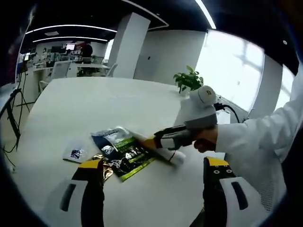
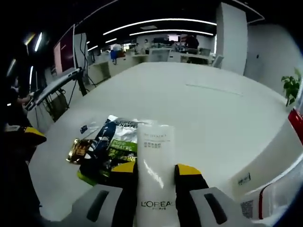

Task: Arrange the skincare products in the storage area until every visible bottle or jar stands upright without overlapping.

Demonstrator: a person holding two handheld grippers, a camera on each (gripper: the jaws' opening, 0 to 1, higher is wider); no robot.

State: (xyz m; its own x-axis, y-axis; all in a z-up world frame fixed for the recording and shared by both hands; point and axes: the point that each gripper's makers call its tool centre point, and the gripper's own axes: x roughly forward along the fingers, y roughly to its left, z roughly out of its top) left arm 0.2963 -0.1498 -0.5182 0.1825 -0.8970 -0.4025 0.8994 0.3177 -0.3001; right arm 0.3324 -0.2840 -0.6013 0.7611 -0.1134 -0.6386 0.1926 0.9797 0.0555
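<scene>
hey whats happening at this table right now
A person is sorting skincare items on a white table, with a gripper in each hand. The right gripper is shut on a white tube, which lies flat across a green packet. The left gripper is open, holding nothing, short of the pile. A gold sachet and a small white sachet lie beside the packet. Nothing stands upright yet.

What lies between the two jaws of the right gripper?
In the right gripper view, a white tube lies between the right gripper jaws, which close on it.
</scene>
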